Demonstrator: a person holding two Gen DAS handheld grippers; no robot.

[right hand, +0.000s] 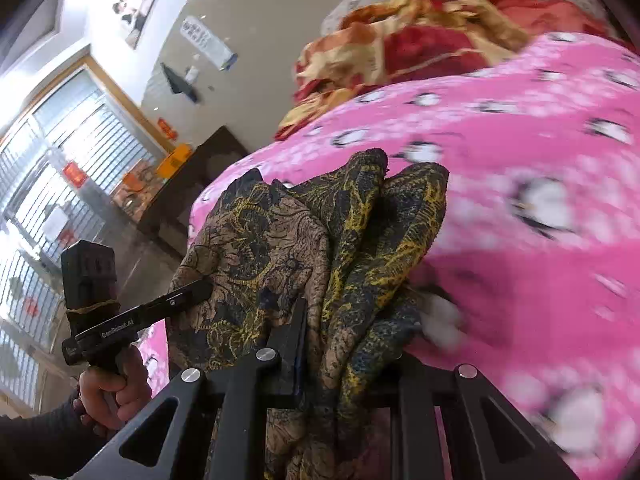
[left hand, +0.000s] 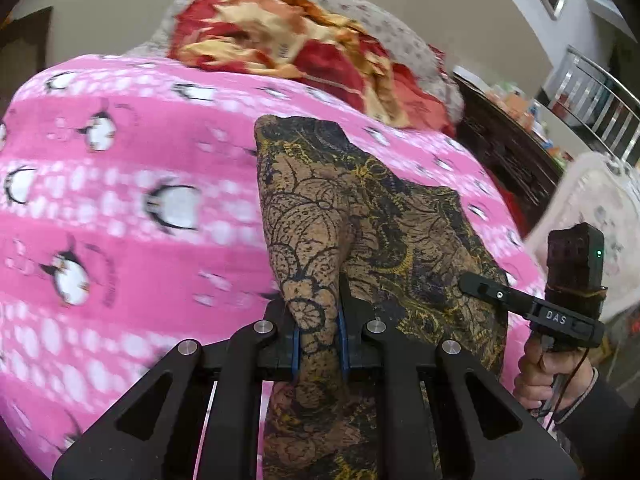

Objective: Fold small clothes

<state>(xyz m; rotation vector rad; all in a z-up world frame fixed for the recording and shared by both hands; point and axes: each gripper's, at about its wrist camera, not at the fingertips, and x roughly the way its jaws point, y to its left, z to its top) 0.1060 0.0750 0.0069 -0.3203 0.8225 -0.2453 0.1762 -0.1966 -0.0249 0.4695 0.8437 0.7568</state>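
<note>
A small brown garment with black and yellow paisley print (left hand: 360, 216) is held up above the pink penguin blanket (left hand: 120, 208). My left gripper (left hand: 319, 320) is shut on a bunched edge of the garment, which hangs between its blue pads. My right gripper (right hand: 332, 344) is shut on another bunched part of the same garment (right hand: 280, 248); the cloth hides its right finger. The right gripper also shows in the left wrist view (left hand: 480, 289), at the garment's right edge. The left gripper also shows in the right wrist view (right hand: 200, 292), at the garment's left edge.
The pink penguin blanket (right hand: 520, 160) covers the bed. A red and gold crumpled quilt (left hand: 288, 36) lies at its far end on a grey patterned sheet (left hand: 400, 36). A dark wooden cabinet (left hand: 504, 148) stands to the right. A barred window (right hand: 60, 152) is beyond.
</note>
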